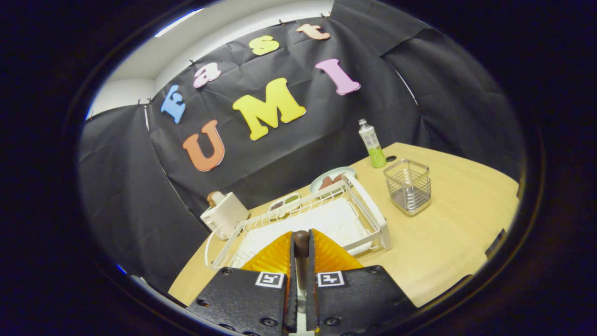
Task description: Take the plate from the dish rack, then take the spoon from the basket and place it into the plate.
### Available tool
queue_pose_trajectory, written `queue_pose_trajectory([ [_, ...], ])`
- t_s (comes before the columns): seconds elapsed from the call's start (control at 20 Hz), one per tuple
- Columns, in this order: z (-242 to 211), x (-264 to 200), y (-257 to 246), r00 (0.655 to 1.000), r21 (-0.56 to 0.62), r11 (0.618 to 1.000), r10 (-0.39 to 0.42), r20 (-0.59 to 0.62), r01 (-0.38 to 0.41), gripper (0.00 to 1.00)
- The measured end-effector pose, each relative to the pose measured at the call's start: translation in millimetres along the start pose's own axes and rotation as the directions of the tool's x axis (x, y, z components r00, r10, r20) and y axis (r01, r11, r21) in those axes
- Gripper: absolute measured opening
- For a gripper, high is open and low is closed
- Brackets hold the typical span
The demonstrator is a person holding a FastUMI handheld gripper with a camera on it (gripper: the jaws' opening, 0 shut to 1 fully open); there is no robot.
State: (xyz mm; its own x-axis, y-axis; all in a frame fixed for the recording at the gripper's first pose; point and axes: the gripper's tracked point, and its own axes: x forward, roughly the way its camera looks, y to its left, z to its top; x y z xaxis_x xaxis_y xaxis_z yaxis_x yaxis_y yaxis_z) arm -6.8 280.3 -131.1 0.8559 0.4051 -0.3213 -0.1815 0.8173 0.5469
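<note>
Past the halfway mark, judging by the layout. Nothing standing in the white rack (322, 217), so the plate step reads as done. Nothing rising out of the wire basket (408, 186) to the right of the rack either, so the spoon looks already lifted out. Left to do: carry it to the plate and let go.

Beyond the rack's far corner, touching or just behind it, a pale plate (332, 178) with something brown on it. Probably not the target, though hard to say at this size and angle, and no other plate to point to.

Gripper (301, 235) hanging above the rack's near end, fingers (275, 256) drawn in almost together and pressing from both sides on a slim handle with a dark rounded end, most likely the spoon (301, 245). Handle end poking up just past the tips, shaft running back down between them.

Underneath, a light wooden desk (457, 233) with a curved near edge, bare on the right beyond the basket. Behind it, black cloth wall (116, 186), with a strip of pale room wall above. Along the desk's back edge: a white appliance (225, 213) left of the rack, a small dish (284, 201) between it and the plate, and a green bottle (372, 142) upright behind the basket.
</note>
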Motion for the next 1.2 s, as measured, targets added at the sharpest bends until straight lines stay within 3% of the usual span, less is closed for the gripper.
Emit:
queue_pose_trajectory([
  [0.2, -9.9, -7.8, -4.7, 1.0, 0.02, 1.0, -0.002, -0.009, 0.002, 0.18],
  [0.3, -9.6, -10.3, -10.1, 1.0, 0.002, 1.0, -0.014, 0.02, 0.014, 0.28],
  [0.55, 6.4, -23.8, -16.3, 0.995, -0.067, 0.997, -0.022, 0.102, 0.029, 0.77],
  [0.7, 21.0, -33.8, -18.7, 0.987, -0.128, 0.991, -0.027, 0.158, 0.048, 0.95],
  [0.8, 33.1, -44.6, -19.0, 0.98, -0.18, 0.982, -0.026, 0.199, 0.062, 1.0],
  [1.2, 99.8, -107.7, -4.3, 0.916, -0.389, 0.906, 0.003, 0.4, 0.167, 1.0],
])
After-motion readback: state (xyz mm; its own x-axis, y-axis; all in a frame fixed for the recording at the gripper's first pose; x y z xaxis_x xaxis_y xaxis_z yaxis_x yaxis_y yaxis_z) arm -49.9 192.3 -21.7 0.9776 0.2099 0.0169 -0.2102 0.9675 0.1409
